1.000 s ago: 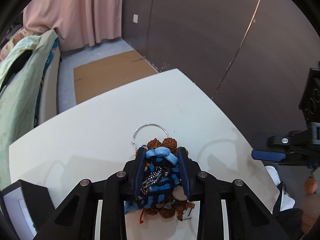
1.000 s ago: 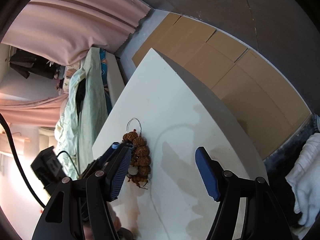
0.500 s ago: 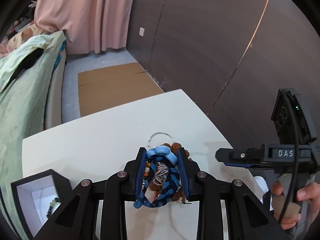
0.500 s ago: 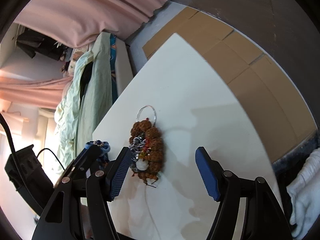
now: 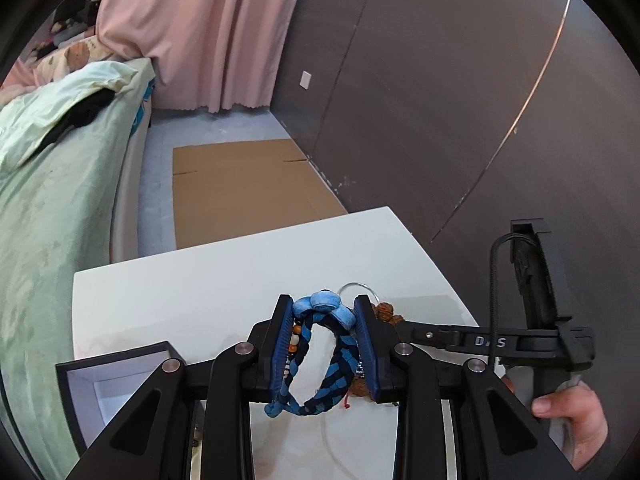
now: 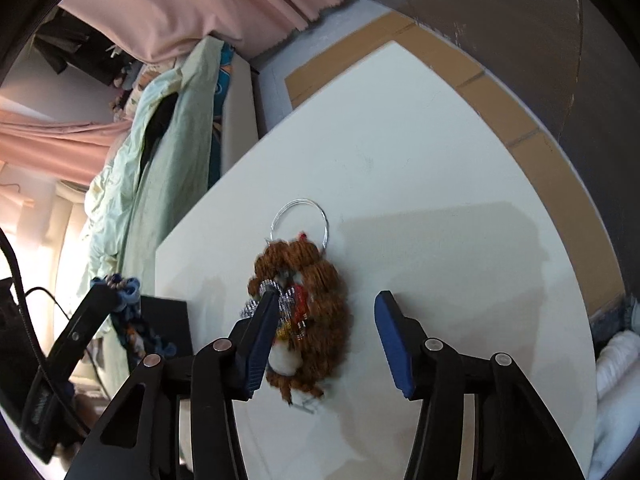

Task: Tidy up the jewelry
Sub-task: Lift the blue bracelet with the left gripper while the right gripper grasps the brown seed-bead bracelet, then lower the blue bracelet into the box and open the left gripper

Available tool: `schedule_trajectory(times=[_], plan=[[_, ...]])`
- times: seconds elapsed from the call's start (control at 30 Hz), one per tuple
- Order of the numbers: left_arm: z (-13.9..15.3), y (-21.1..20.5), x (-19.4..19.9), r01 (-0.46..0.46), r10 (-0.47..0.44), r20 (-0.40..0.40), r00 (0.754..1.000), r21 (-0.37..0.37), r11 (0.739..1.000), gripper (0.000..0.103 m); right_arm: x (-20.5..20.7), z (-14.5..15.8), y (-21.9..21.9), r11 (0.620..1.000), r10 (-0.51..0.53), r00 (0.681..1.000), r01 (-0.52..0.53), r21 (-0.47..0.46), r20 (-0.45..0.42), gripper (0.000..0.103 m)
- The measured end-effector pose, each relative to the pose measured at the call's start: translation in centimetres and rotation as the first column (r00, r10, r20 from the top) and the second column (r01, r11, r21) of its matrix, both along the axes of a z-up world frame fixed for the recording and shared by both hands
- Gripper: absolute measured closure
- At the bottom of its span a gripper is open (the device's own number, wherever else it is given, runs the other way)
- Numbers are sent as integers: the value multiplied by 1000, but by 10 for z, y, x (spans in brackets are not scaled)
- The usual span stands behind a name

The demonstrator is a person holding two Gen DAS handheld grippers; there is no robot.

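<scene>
Jewelry in hand: a blue braided bracelet [image 5: 320, 354] hangs pinched between the fingers of the left gripper [image 5: 323, 346], lifted clear of the white table [image 5: 208, 280]; its light-blue knot sits at the fingertips and a few small orange and white beads show against the left pad.
Left gripper fingers: pressed in on the bracelet from both sides — the loop sags below them.
Jewelry on table: a brown beaded bracelet [image 6: 320, 304] lies in a heap on the tabletop with a silvery chain, red bits and a white piece tangled in its middle; the heap is blurred in the right wrist view.
Right gripper [image 6: 326, 336]: fingers spread on either side of the brown heap and have just been closing; the left pad sits at the heap's edge, the right pad stands well apart from it — nothing is clamped.
Box: an open black box [image 5: 116, 384] with a white lining sits on the table at the near left.
Wire ring: a thin silver hoop [image 6: 300, 216] lies just beyond the brown heap, touching its far end.
Person: a hand [image 5: 568, 416] grips the right tool's handle.
Beyond the table: flat cardboard [image 5: 248, 184] on the floor, a pale green bedcover [image 5: 52, 200] and a pink curtain [image 5: 200, 32].
</scene>
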State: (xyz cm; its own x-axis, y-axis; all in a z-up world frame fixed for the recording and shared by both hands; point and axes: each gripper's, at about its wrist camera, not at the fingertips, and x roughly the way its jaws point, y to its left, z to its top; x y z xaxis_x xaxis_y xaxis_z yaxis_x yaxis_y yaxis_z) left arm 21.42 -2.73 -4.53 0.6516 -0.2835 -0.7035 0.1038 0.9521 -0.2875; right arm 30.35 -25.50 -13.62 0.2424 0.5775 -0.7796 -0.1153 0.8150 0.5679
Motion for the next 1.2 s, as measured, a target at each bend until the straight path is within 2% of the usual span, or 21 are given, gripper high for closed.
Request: schedule_trajectory(times=[0.1, 0.13, 0.17, 0.3, 0.47, 0.8, 1.0, 1.2], plan=[[0, 3, -3, -7, 7, 2, 1000, -1, 1000, 71, 2, 2, 7, 999, 3, 1000, -2, -41, 26, 59], [1, 4, -3, -8, 8, 3, 1000, 1, 1000, 71, 2, 1, 8, 999, 3, 1000, -2, -54, 24, 73], [1, 5, -3, -9, 9, 3, 1000, 2, 1000, 71, 3, -2, 8, 998, 5, 1000, -4, -59, 8, 82], [2, 7, -7, -16, 16, 3, 1000, 4, 1000, 71, -1, 3, 3, 998, 2, 1000, -2, -62, -3, 83], [13, 11, -17, -27, 27, 22, 999, 0, 1000, 71, -17, 33, 5, 999, 28, 996, -26, -25, 81, 84], [38, 28, -50, -66, 66, 76, 995, -3, 998, 71, -51, 74, 19, 997, 76, 980, -70, -37, 185, 84], [43, 42, -69, -94, 94, 88, 992, -8, 996, 71, -75, 90, 22, 997, 70, 969, -62, -42, 236, 84], [39, 61, -81, -151, 150, 83, 985, 0, 989, 70, -103, 111, 20, 999, 51, 956, -53, -2, 288, 84]])
